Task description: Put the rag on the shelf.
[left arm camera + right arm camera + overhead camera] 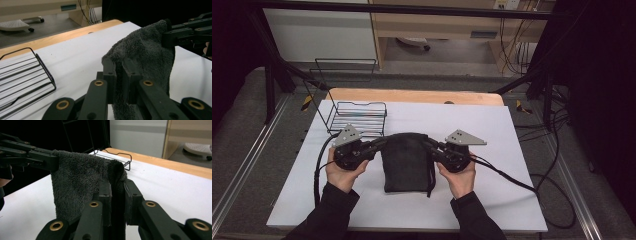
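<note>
A dark grey fluffy towel [406, 162] hangs folded between my two grippers over the white table top [492, 130]. My left gripper [381, 142] is shut on the towel's upper left corner, and my right gripper [430, 145] is shut on its upper right corner. In the left gripper view the towel [145, 55] is pinched between my own jaws [119, 67], and the other gripper holds its far corner. The right gripper view shows the towel [77, 182] clamped between my jaws [116, 186]. The towel's lower edge rests on the table.
A black wire rack [358, 117] stands on the table behind my left gripper, also seen as the rack [25, 75] and the rack [117, 158]. Cables [532, 187] trail off to the right. A wooden table edge [412, 95] runs along the back.
</note>
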A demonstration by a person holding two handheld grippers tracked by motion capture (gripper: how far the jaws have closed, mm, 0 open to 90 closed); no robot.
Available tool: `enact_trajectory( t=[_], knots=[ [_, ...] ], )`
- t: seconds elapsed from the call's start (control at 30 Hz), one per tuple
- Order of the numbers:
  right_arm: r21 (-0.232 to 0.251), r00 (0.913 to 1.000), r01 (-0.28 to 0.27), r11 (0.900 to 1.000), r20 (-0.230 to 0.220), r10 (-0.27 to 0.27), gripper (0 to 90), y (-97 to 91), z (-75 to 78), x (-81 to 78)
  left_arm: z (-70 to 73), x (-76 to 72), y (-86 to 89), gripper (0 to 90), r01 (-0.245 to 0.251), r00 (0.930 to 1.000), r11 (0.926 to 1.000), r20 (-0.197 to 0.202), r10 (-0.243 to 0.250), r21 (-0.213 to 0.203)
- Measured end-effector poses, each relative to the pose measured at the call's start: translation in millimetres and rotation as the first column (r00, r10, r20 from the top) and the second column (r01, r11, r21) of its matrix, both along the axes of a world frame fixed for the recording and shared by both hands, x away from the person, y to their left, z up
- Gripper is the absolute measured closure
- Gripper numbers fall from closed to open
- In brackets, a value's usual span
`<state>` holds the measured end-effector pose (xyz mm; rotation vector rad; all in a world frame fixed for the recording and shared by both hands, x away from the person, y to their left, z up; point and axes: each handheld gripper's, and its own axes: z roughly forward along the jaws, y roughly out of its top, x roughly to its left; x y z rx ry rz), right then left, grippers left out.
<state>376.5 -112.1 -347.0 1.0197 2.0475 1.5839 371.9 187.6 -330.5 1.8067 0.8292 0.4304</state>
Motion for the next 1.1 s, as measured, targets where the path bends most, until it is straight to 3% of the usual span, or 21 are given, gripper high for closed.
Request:
enact_trajectory(
  t=[0.27, 0.6, 1.1],
  knots=[
    [0.016, 0.9986, 0.006, 0.9999, 0.053, -0.007, 79.4, 4.4, 14.7, -0.9, 14.3, -3.1, 6.2, 82.7, -0.019, 0.9986, 0.9995, 0.050, 0.021, -0.026],
    [0.035, 0.9901, 0.008, 0.9993, 0.140, -0.013, 79.5, 20.5, 35.5, -0.2, 33.1, -2.1, 21.7, 82.8, -0.048, 0.9926, 0.9961, 0.107, 0.056, -0.074],
    [0.059, 0.9699, 0.004, 0.9983, 0.243, -0.019, 79.6, 56.5, 62.2, 8.3, 55.2, 3.2, 53.2, 82.8, -0.114, 0.9753, 0.9809, 0.170, 0.141, -0.158]
  ],
)
